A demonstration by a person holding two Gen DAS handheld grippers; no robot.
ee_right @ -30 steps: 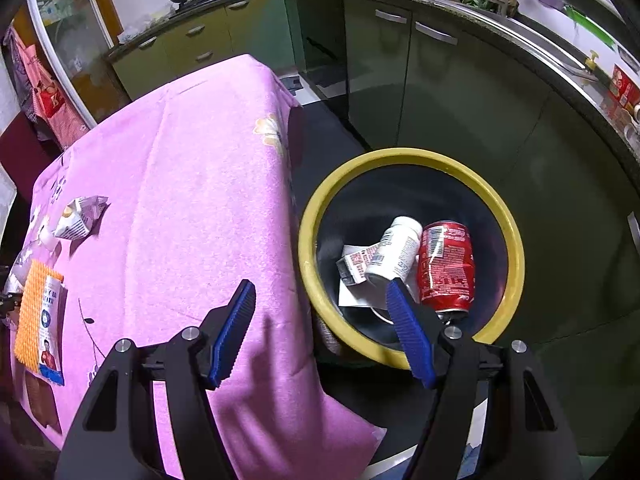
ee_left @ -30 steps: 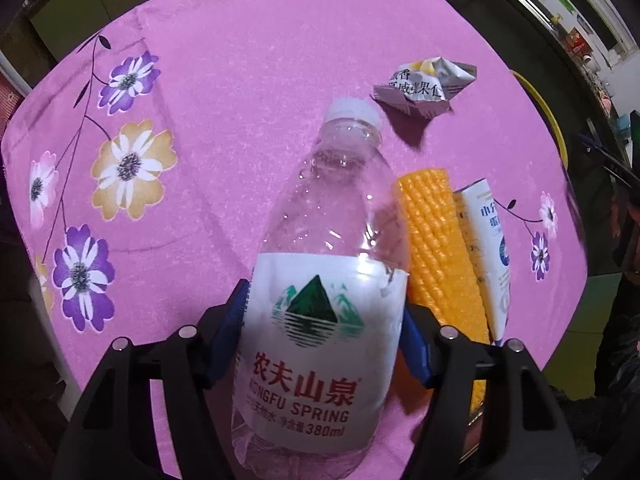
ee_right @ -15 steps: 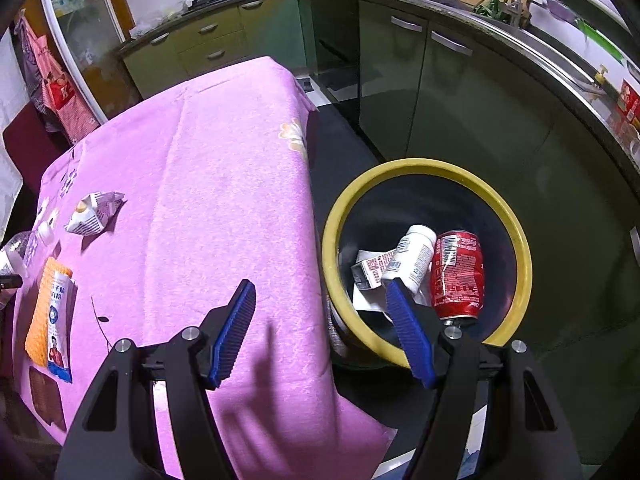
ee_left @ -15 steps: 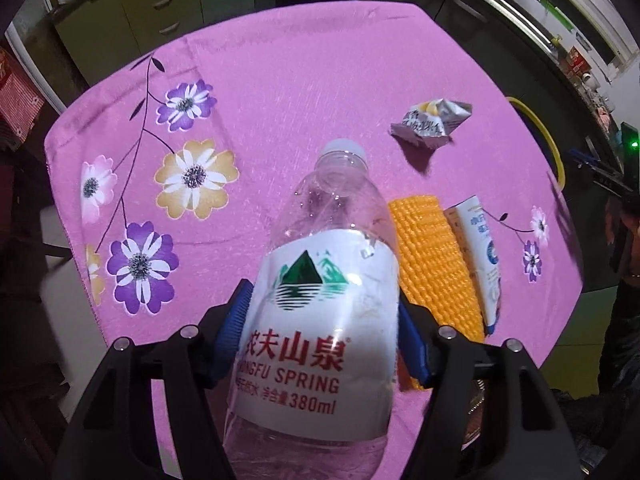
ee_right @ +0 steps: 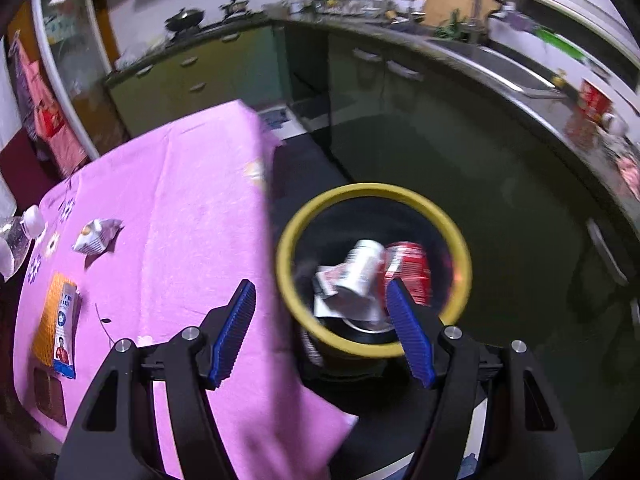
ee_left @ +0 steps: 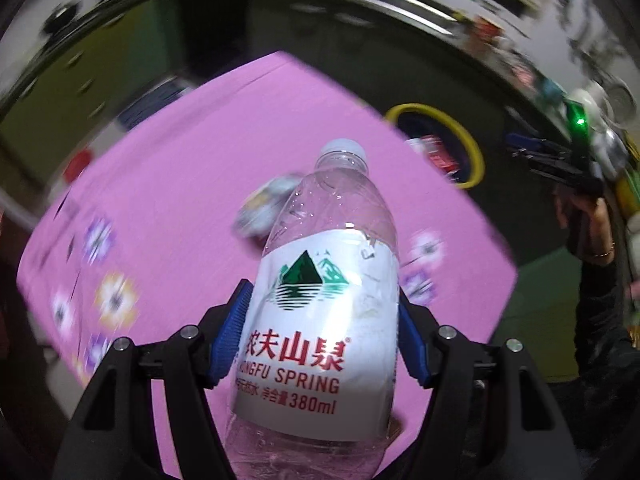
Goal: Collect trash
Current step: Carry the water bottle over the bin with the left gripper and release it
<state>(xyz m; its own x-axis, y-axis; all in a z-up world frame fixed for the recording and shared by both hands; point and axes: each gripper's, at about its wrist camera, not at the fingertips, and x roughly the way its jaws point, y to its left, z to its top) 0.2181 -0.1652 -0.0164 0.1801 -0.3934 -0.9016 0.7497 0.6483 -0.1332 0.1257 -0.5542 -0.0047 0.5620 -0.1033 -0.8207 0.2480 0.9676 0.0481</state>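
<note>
Trash is split between the table and the bin at this moment. Your left gripper [ee_left: 322, 332] pinches a clear water bottle [ee_left: 320, 320], its blue pads [ee_left: 234, 332] pressed on either side of the white label, cap pointing away from you, the bottle held above the pink flowered tablecloth [ee_left: 192, 184]. Beyond the bottle's shoulder a crumpled snack wrapper [ee_left: 264, 208] lies on the cloth, blurred in this view. Past the far corner of the table you can see the yellow-rimmed bin [ee_left: 472, 148] and, at the right edge, your other hand [ee_left: 588, 216] holding its tool.

Your right gripper [ee_right: 322, 324] hangs with its jaws spread and nothing between them, over the gap between the table edge and the bin. Inside the bin lie a white plastic bottle [ee_right: 362, 268], a red can [ee_right: 410, 270] touching it, and a scrap of paper [ee_right: 332, 280] beneath them. On the cloth to your left the snack wrapper sits near the held bottle's cap, and nearer you an orange-and-white packet [ee_right: 58, 320] lies flat by the table's edge. A dark brown patch [ee_right: 50, 396] lies just below that packet; what it is you cannot tell.
</note>
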